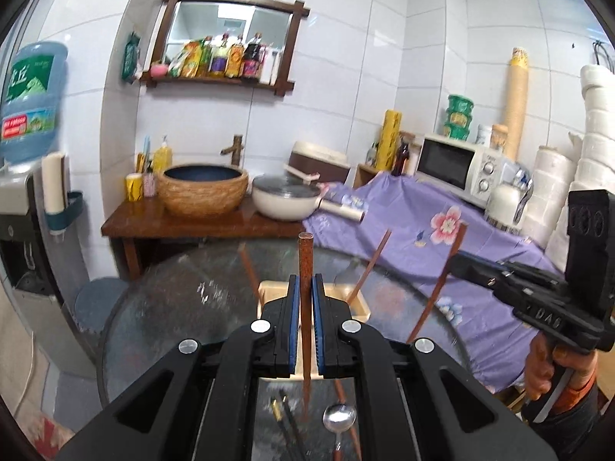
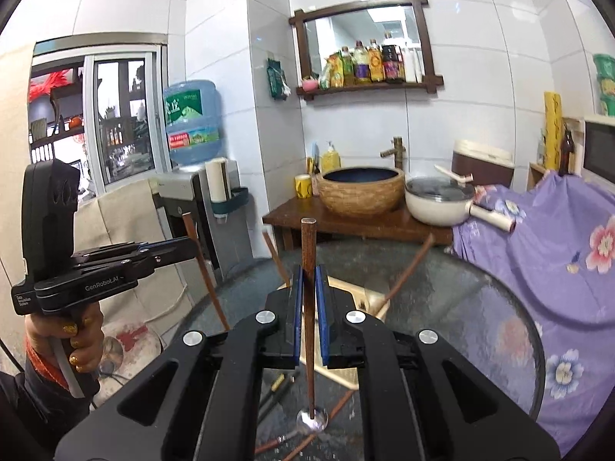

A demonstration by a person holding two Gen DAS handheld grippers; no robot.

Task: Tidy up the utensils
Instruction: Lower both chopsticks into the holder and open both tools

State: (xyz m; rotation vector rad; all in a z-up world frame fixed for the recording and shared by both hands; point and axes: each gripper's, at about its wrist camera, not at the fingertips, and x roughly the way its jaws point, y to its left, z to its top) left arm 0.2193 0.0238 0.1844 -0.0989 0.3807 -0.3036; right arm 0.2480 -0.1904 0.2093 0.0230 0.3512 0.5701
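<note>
My left gripper (image 1: pixel 305 282) is shut on a brown chopstick (image 1: pixel 305 253) that stands upright between its blue pads. Behind it sits a pale wooden utensil box (image 1: pixel 269 288) with two brown chopsticks (image 1: pixel 371 265) leaning out. My right gripper (image 2: pixel 308 272) is shut on a second upright brown chopstick (image 2: pixel 308 242), over the same box (image 2: pixel 361 299). Each gripper shows in the other's view: the right (image 1: pixel 455 261) and the left (image 2: pixel 190 246), both with a stick. A metal spoon (image 1: pixel 338 418) and dark chopsticks (image 1: pixel 284 418) lie on the glass below.
The round glass table (image 1: pixel 173 299) carries the box and loose utensils. A purple flowered cloth (image 1: pixel 403 223) covers the counter to the right, with a microwave (image 1: pixel 457 169). Behind stand a wooden sink stand with a woven basin (image 1: pixel 203 188), a white pan (image 1: pixel 284 199) and a water dispenser (image 2: pixel 192 123).
</note>
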